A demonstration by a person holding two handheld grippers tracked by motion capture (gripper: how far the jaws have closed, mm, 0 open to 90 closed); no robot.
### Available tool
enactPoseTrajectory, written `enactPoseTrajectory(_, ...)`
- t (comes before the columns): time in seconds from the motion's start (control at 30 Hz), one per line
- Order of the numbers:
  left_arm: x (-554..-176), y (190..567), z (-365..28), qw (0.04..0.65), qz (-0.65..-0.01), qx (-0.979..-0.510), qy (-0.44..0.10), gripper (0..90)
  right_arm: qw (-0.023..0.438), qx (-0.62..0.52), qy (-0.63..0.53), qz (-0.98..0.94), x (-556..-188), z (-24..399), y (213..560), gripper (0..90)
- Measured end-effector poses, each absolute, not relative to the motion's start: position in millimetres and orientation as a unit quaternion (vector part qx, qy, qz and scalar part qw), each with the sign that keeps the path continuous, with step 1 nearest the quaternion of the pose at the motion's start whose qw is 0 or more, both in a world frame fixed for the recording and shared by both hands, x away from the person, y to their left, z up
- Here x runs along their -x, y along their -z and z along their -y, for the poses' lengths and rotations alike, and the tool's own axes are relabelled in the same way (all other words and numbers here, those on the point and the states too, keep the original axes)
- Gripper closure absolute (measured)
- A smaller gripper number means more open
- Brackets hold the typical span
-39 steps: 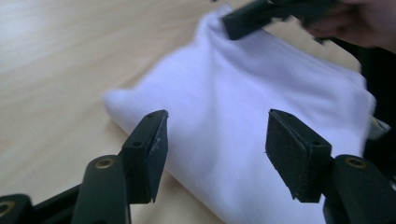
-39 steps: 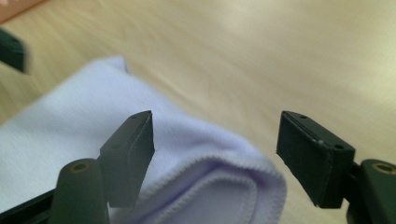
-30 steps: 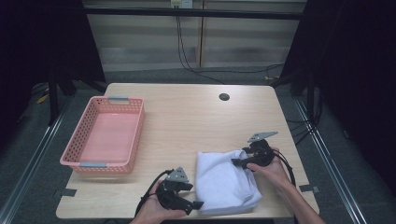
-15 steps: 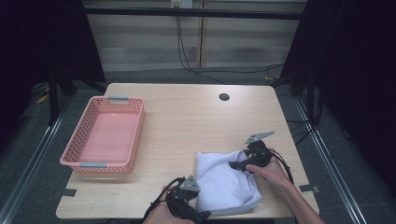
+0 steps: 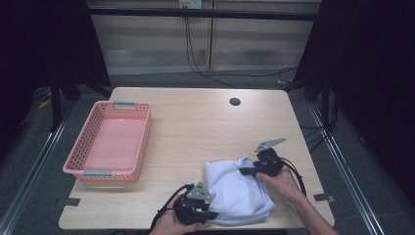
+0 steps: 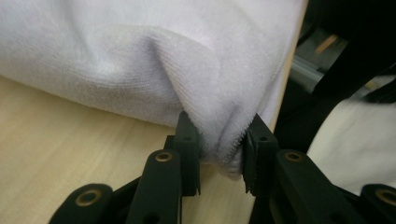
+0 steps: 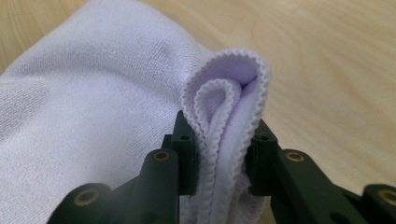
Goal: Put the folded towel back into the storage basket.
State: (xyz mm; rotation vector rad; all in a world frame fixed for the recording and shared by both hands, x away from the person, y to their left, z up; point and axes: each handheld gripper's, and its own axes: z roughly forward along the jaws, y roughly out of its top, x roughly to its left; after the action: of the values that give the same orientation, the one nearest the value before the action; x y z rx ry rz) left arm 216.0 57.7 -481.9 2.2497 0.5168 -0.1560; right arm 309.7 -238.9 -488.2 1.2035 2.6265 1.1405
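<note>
From the high view, a pale wooden table is standing on a grey floor with dark curtains hanging at both sides and cables trailing along the far wall. A pink basket is sitting near the table's left edge, and a small dark hole is showing near the far edge. A white towel is lying bunched at the near right corner, its longer side running from the far right toward the near edge. The person's left hand is coming in from the bottom with the left gripper lying level at the towel's near left corner; the right hand is reaching in slantwise, with the right gripper at the towel's far edge.

In the left gripper view, the jaws have just been closing and are now pinching a gathered corner of the towel right at the table's edge (the cloth is bulging between them).

In the right gripper view, the jaws have likewise been closing and are now clamping a folded hem of the towel, its scalloped edge looping upward above the jaws.
</note>
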Motion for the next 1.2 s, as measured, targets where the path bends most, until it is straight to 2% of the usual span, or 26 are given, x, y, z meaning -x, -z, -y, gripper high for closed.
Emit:
enactPoseTrajectory(0.4, -242, 437, -111, 0.484, -0.238, -0.841, 0.050, 72.0, 0.013, -0.383, -0.425, -0.820, -337, 218, 454, 72.5)
enactPoseTrajectory(0.73, -264, 403, -158, 0.516, -0.259, -0.816, 0.019, 72.0, 0.011, -0.365, -0.457, -0.811, -372, 179, 419, 72.6)
enactPoseTrajectory(1.2, -293, 364, -246, 0.541, -0.304, -0.784, -0.025, 72.0, 0.015, -0.333, -0.475, -0.814, -429, 90, 361, 72.9)
